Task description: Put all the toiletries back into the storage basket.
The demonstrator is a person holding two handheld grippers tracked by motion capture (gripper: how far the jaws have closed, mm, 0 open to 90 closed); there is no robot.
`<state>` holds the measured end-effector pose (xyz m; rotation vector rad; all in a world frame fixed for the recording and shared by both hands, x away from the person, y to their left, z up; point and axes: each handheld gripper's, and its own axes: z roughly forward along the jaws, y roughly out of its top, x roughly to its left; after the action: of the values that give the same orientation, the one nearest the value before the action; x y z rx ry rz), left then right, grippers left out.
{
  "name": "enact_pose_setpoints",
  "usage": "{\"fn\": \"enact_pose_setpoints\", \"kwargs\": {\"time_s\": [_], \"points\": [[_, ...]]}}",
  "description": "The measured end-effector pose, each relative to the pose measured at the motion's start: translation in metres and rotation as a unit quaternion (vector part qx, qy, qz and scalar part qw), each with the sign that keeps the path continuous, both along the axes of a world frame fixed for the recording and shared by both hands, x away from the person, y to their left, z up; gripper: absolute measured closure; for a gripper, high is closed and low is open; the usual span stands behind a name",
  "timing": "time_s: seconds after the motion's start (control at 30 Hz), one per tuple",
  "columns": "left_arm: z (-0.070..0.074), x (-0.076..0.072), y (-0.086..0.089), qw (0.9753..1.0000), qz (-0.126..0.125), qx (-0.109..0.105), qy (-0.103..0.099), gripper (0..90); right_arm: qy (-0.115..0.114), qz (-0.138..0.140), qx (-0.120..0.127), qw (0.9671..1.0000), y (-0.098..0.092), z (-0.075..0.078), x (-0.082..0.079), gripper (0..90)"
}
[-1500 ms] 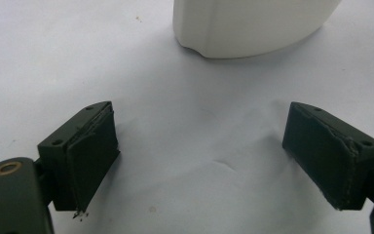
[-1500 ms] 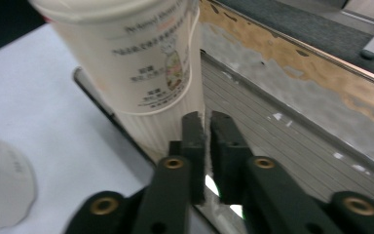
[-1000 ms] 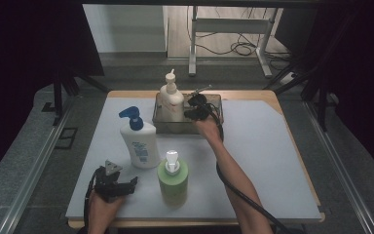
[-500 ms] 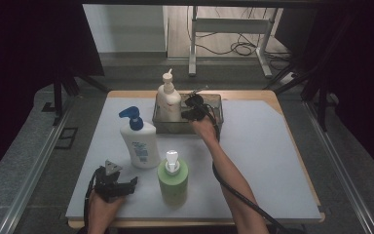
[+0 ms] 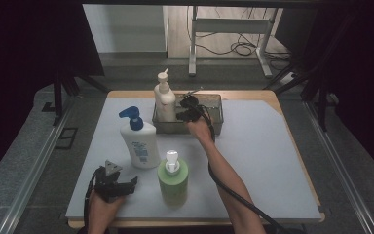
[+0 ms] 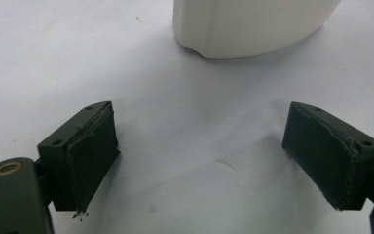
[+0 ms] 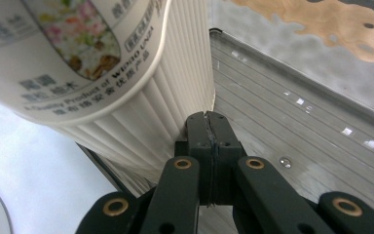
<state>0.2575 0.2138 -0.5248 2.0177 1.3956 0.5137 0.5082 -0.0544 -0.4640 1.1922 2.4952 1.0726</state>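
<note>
Right gripper [image 7: 208, 119]: jaws pressed flat together, nothing between them. It sits in the metal tray [image 5: 217, 105] at the far edge of the table [image 5: 272, 161], tips right against the ribbed side of the cream pump bottle [image 5: 164, 100]. In the right gripper view the tips look to be touching the bottle [image 7: 102, 63]; can't confirm from that angle whether it's actual contact or just beside. Bottle stands upright in the left end of the tray, pump head up. In the high view the right gripper [image 5: 187, 109] is just right of the bottle, forearm reaching in across the middle of the table.

Left gripper [image 6: 202, 165]: jaws wide apart, holding nothing, resting low over the white mat. High view puts it [image 5: 114, 183] at the near-left corner of the table, hand behind it at the near edge. The base of a white bottle [image 6: 246, 24] is ahead of the jaws, clear of them.

Other items: white bottle with blue pump [image 5: 139, 141] upright left of centre; green bottle with white pump [image 5: 173, 178] upright near the near edge, just right of the left gripper. The two stand near each other, not touching.
</note>
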Motion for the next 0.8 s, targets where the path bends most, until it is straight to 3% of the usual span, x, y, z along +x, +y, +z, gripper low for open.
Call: {"fn": "enact_pose_setpoints", "kwargs": {"time_s": [0.8], "points": [[0.0, 0.0, 0.0, 1.0, 0.0, 0.0, 0.0, 12.2, 0.001, 0.007, 0.003, 1.0, 0.017, 0.0, 0.0, 89.8]]}}
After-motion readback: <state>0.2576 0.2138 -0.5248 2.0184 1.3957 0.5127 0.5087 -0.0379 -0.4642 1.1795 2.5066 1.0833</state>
